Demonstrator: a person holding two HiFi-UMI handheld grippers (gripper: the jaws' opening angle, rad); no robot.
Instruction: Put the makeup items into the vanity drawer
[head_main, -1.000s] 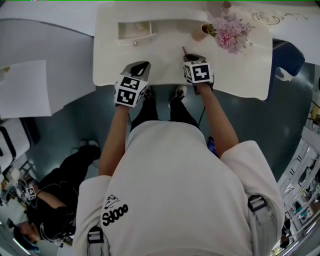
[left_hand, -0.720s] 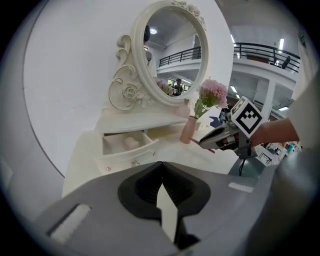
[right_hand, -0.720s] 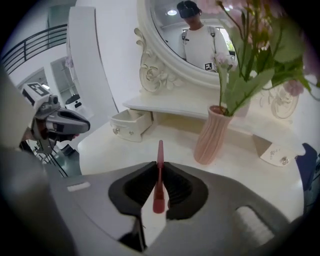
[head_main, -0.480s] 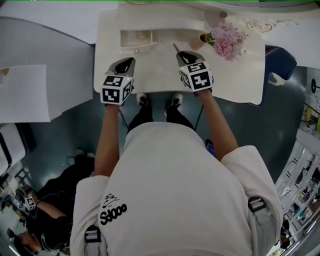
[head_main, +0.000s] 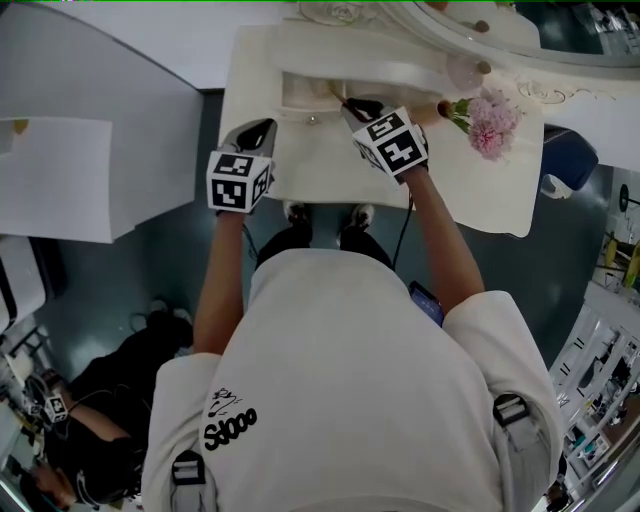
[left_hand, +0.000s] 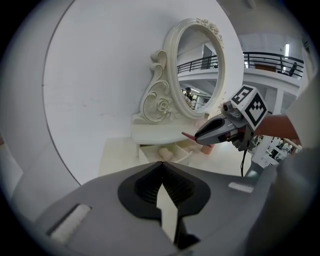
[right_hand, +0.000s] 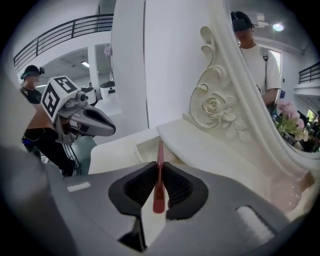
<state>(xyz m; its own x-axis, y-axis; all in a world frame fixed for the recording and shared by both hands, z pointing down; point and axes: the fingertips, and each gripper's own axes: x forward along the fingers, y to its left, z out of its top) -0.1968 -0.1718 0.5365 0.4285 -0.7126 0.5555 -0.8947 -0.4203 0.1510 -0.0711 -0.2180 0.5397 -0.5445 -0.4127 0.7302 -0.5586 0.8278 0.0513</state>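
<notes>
A white vanity table (head_main: 330, 180) is seen from above, with the gripper-holder's pale T-shirt (head_main: 350, 380) taking up most of the lower part of the head view. At the back of the table an oval mirror (left_hand: 200, 70) is set in a carved cream frame with a rose on it. A bunch of pink flowers (head_main: 492, 122) is parked on the table's right side.

The little drawer (head_main: 305, 95) under the mirror base is pulled open, and its knob is facing the person. Something pale and rounded (left_hand: 165, 154) can be made out inside it from the left gripper view, but what it is can't really be told.

The right gripper (right_hand: 159, 167) is held up at the drawer's right front corner, pointed down and toward the mirror. Its jaws are pinched narrow on a thin pink makeup stick (right_hand: 159, 175). The stick is gripped about mid-length and upright, so one end pokes out past the jaws toward the open drawer and the other sits back in the jaw throat. So the stick is in the air at the drawer, not yet laid in it.

The left gripper (left_hand: 161, 165) is hung off to the left, near the table's left front edge. Its jaws are pressed fully together with nothing caught between them.
</notes>
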